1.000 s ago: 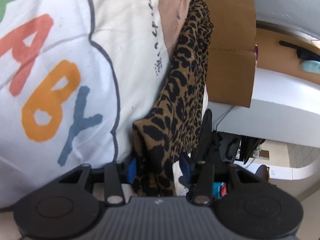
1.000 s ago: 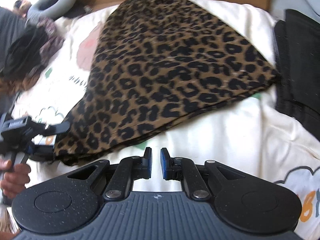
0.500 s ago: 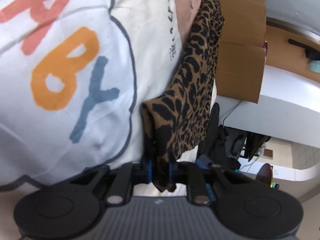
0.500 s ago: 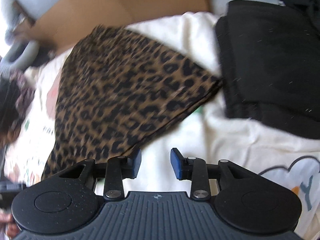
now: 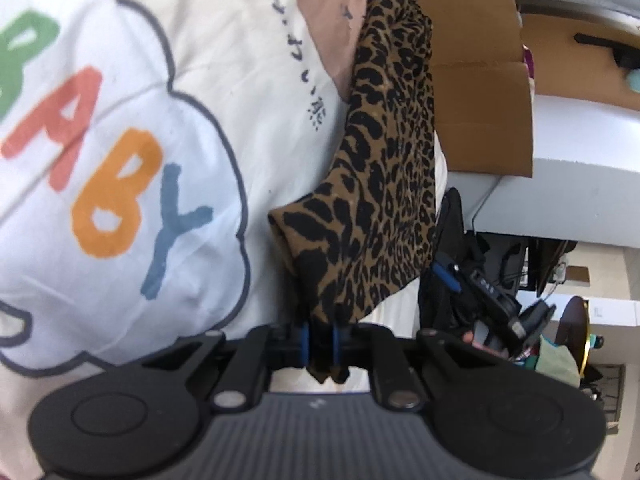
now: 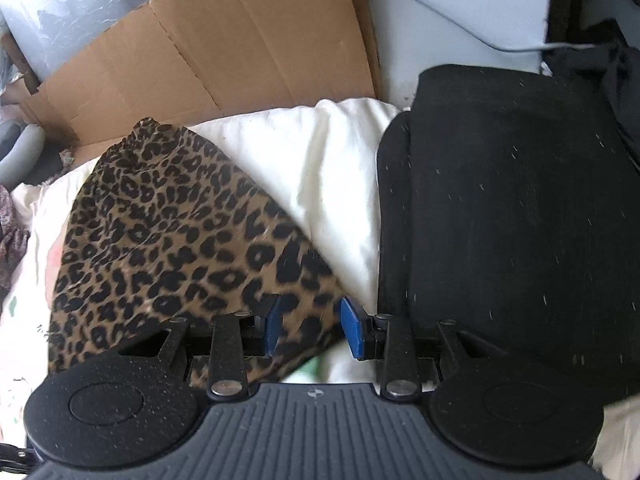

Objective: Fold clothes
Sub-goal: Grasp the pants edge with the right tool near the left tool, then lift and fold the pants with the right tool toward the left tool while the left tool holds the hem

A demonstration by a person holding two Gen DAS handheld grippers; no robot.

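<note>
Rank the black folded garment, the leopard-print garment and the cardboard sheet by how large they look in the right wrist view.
1. black folded garment, filling most of the right side.
2. leopard-print garment and cardboard sheet: they cover similar areas, so I will not rank them. The leopard piece lies nearer the camera, partly hidden behind the right gripper, so true sizes stay unsure.

Surface: a bed covered with a white printed sheet (image 5: 224, 92), with coloured letters inside a cloud outline.
On it, left: leopard-print garment (image 6: 168, 236), spread flat.
On it, right: folded black garment (image 6: 508, 208), just beside the leopard one, a strip of sheet between them.
Behind: cardboard (image 6: 224, 48) along the far edge.
</note>
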